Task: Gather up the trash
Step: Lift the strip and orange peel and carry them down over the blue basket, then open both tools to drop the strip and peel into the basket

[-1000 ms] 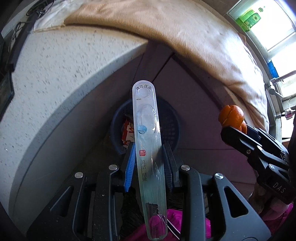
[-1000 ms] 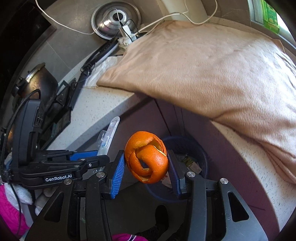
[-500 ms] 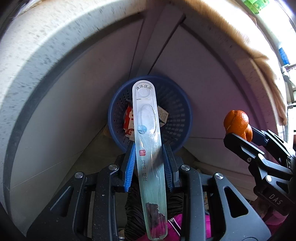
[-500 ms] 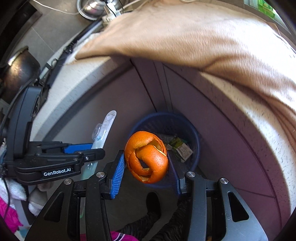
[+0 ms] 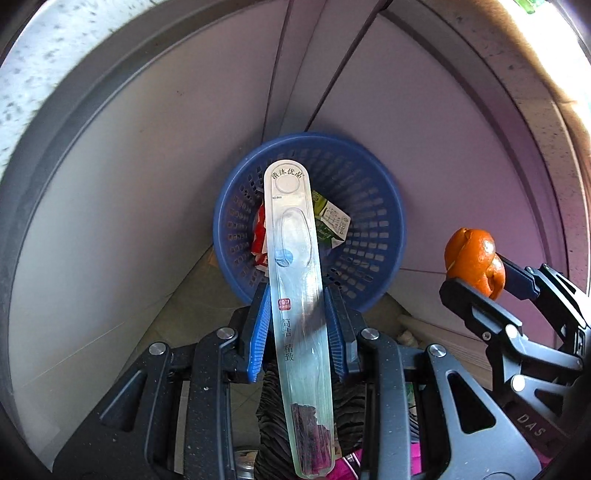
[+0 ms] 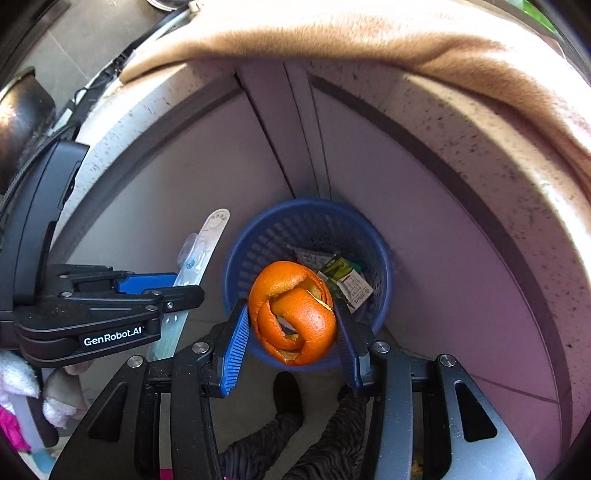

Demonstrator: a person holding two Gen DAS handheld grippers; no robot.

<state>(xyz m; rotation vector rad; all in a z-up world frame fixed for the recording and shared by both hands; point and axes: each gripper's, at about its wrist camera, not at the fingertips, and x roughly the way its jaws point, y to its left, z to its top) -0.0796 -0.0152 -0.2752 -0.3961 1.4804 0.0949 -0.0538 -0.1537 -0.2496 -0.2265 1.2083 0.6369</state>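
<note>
Left gripper [image 5: 295, 325]: pointing steeply downward; its jaws are clamping the clear plastic toothbrush package [image 5: 297, 295] about midway along its length.
Toothbrush package: lying lengthwise between the blue pads, its rounded printed tip reaching out over the opening of the blue basket [image 5: 384, 206]; the near end is running back between the black finger frames.
Right gripper [image 6: 291, 332]: also pointing down; its jaws are gripping a curled orange peel [image 6: 293, 314] from both sides, standing partly apart around its bulk.
Orange peel: hanging in front of the near rim of the blue basket in the right wrist view; in the left wrist view it is showing well to the right of the basket, so whether it is directly over the opening cannot be told.
Blue basket: sitting on the floor in the corner where two pale cabinet panels [image 5: 424, 129] are meeting, already holding crumpled wrappers [image 6: 347, 277], one red, one green and white.
Worktop [image 6: 461, 122]: a speckled edge is curving overhead, with a tan cloth [image 6: 369, 33] draping over it.
Person: dark-clad legs [image 6: 332, 443] are showing below the right gripper.
</note>
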